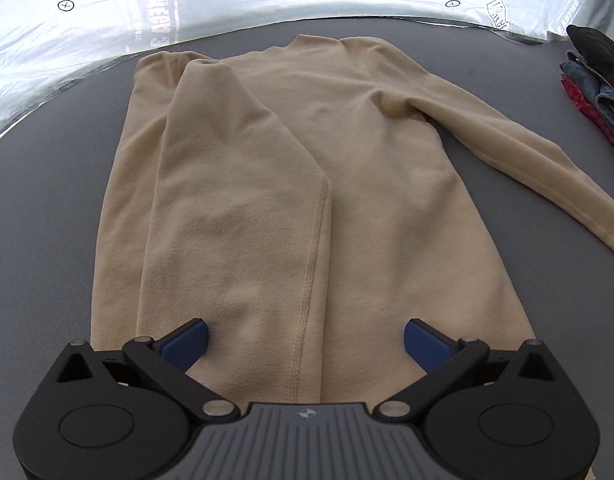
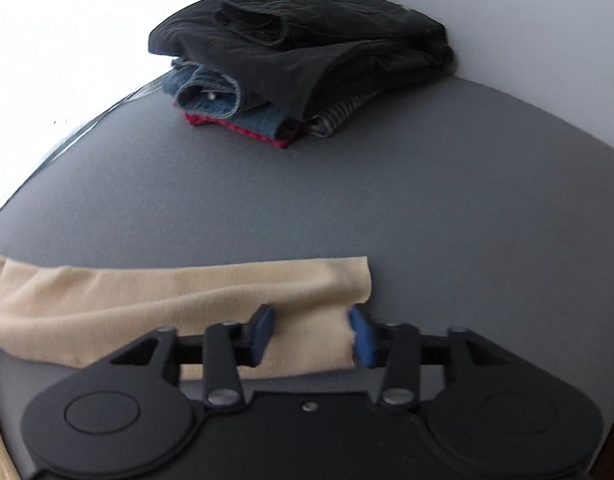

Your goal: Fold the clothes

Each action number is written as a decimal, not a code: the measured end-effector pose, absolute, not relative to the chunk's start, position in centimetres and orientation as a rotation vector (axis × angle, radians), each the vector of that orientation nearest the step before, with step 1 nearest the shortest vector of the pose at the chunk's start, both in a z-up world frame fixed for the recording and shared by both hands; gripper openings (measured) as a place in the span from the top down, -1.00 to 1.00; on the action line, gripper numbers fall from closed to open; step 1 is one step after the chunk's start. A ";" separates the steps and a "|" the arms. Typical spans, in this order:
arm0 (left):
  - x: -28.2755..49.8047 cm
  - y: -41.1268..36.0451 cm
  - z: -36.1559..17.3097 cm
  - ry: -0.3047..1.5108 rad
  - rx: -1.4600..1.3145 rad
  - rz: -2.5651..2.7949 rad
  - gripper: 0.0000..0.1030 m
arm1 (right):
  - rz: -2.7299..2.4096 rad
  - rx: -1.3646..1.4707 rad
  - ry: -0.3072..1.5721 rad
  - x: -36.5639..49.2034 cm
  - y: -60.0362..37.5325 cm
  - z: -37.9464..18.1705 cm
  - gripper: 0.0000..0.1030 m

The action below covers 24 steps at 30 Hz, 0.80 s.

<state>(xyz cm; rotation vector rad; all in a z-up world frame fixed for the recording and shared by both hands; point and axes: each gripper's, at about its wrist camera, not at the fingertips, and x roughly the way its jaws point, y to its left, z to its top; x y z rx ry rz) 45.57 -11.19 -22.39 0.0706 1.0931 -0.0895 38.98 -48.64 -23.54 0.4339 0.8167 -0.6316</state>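
The left gripper (image 1: 305, 340) is hanging with its jaws spread wide over the near hem of the tan sweater (image 1: 347, 152), holding nothing; its blue pads (image 1: 187, 342) are standing either side of the folded-in left sleeve (image 1: 243, 184), which is lying lengthwise down the body. The right gripper (image 2: 311, 334) is sitting low at the cuff end of the other sleeve (image 2: 179, 300). Its jaws are parted with the cloth lying between the pads, and from here it looks as if it is straddling the cuff rather than pinching it. The sweater itself is lying flat on the grey table (image 1: 47, 200), neck toward the far edge, with that right sleeve stretching out sideways.

What worries me is the right-hand grab. The cuff is bunching against one pad, so a closing pinch may be catching only the top layer, and the sleeve could be slipping free or twisting as it is carried across. A careless left hand could also be dragging the hem and undoing the sleeve already laid.

Farther out, a stack of folded clothes (image 2: 307, 64) is resting near the table's far right corner, well apart from the sleeve. A silvery printed sheet (image 1: 107, 40) is lying beyond the table. Nothing is blocking the sleeve's path across the body.
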 end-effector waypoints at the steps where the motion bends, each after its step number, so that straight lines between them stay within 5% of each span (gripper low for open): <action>1: 45.6 -11.0 -21.9 1.086 0.035 -0.118 -0.95 | -0.599 0.411 0.819 39.1 -48.3 -23.2 0.89; 10: 47.4 -9.8 -15.4 0.957 -0.406 -0.458 -0.94 | 0.000 0.201 0.683 41.6 -37.7 -16.6 0.90; 17: 49.0 -9.6 -16.1 1.018 -0.503 -0.491 -0.92 | 0.362 0.046 0.719 41.6 -27.0 -15.9 0.90; 21: 49.4 -9.3 -18.1 1.116 -0.517 -0.448 -0.21 | 0.440 -0.083 0.729 40.6 -24.1 -16.1 0.90; 24: 49.4 -8.4 -19.1 1.127 -0.580 -0.429 0.13 | 0.452 -0.073 0.757 40.6 -24.0 -16.2 0.90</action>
